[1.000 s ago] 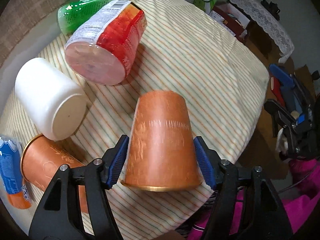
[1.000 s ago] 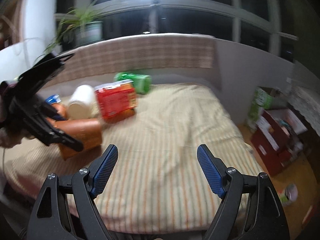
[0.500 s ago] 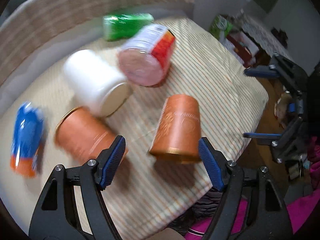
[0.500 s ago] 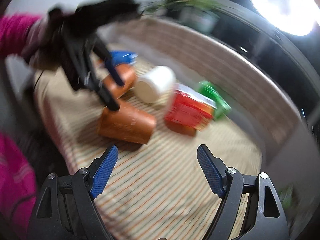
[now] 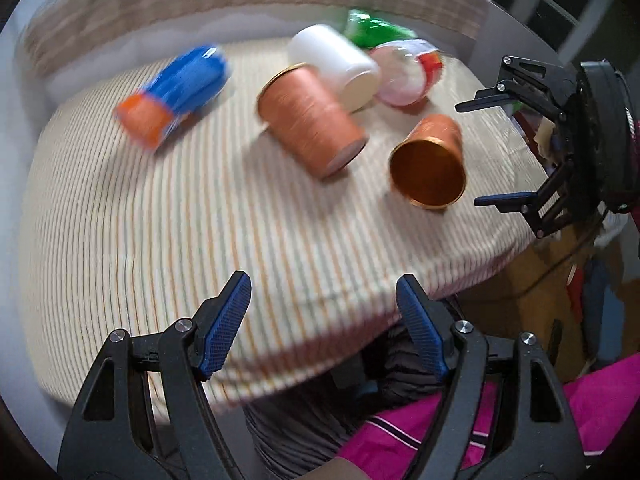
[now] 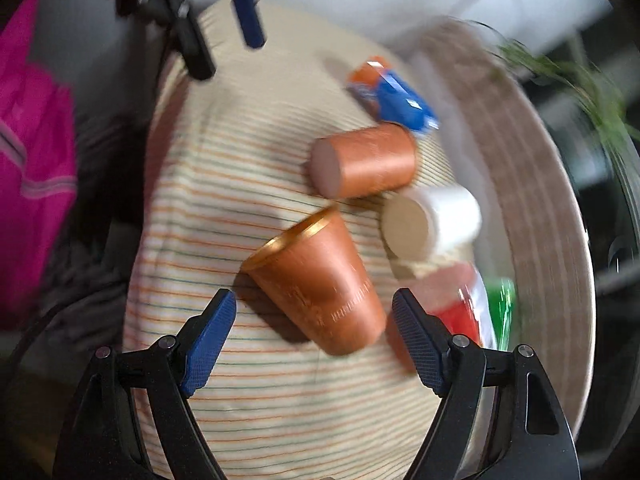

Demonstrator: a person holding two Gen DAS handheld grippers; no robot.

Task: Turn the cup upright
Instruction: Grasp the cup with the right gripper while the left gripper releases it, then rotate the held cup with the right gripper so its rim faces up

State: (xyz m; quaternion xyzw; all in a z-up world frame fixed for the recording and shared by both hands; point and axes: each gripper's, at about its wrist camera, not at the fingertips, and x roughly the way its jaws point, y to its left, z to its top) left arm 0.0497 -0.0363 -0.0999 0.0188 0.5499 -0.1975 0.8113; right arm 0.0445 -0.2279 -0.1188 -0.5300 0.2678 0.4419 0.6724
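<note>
Lying cup (image 6: 320, 280) between spread right gripper (image 6: 314, 332)

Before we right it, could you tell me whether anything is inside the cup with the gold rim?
In the left wrist view the orange cup lies on the striped cloth, mouth toward the camera; the gold interior looks empty, though blur hides small things.
</note>
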